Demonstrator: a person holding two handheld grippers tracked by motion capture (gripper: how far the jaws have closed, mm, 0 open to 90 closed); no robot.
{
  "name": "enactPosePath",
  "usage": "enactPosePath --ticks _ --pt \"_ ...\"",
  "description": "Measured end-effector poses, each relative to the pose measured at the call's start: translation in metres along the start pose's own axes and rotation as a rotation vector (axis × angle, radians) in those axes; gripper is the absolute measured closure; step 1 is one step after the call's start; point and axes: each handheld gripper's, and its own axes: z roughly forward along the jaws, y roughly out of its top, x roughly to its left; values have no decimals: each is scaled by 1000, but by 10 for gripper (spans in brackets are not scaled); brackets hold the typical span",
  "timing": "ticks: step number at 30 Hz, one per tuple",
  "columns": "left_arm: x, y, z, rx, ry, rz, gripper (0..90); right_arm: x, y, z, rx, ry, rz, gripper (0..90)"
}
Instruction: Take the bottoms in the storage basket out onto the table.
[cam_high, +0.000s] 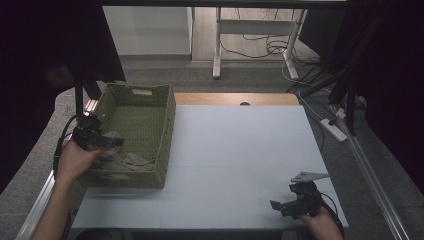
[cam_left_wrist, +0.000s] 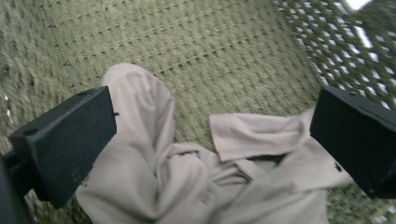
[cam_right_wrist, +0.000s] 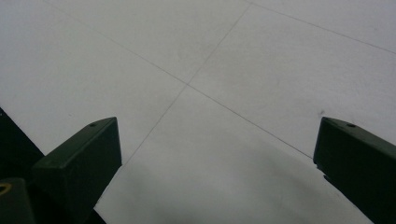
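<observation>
A green woven basket (cam_high: 165, 131) stands at the table's left side. A crumpled beige cloth (cam_high: 122, 160) lies in its near end, seen close up in the left gripper view (cam_left_wrist: 187, 172) on the basket's woven floor (cam_left_wrist: 233, 60). My left gripper (cam_high: 112, 142) hangs over the basket's near left corner, open, its jaws wide on either side of the cloth (cam_left_wrist: 212, 140). My right gripper (cam_high: 281, 206) rests low near the table's front right corner, open over bare table (cam_right_wrist: 215, 135) with nothing between its jaws.
The pale grey table top (cam_high: 240, 150) stretches from the basket to the right edge. A wooden strip (cam_high: 235, 98) runs along the far edge. Beyond it stand a desk frame (cam_high: 217, 45) and floor cables (cam_high: 270, 47). A power strip (cam_high: 336, 129) lies to the right.
</observation>
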Motion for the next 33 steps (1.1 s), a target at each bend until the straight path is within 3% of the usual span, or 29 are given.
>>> enactPosePath --ticks 3,9,16,22,24,26,29,31,33 --pt "4 6 8 36 27 0 8 0 0 0 -2 4 0 9" --pt "11 17 24 70 19 -12 31 0 0 0 -3 6 1 9" --pt "17 28 44 140 58 -7 69 -1 0 0 -6 8 -1 9" --pt "27 29 59 197 92 -24 160 -1 0 -1 -3 11 0 9" --pt "25 30 63 229 137 -4 211 -1 0 -1 -4 12 -2 9" --pt "25 29 67 255 124 -10 283 -1 0 -1 -3 11 0 9" --pt "27 26 75 310 146 -16 455 -1 0 -1 -4 12 1 9" --pt "28 24 78 311 89 -38 553 -1 0 -1 -4 12 1 9" --pt "29 23 78 315 42 -29 742 -1 0 -1 -3 12 1 9"
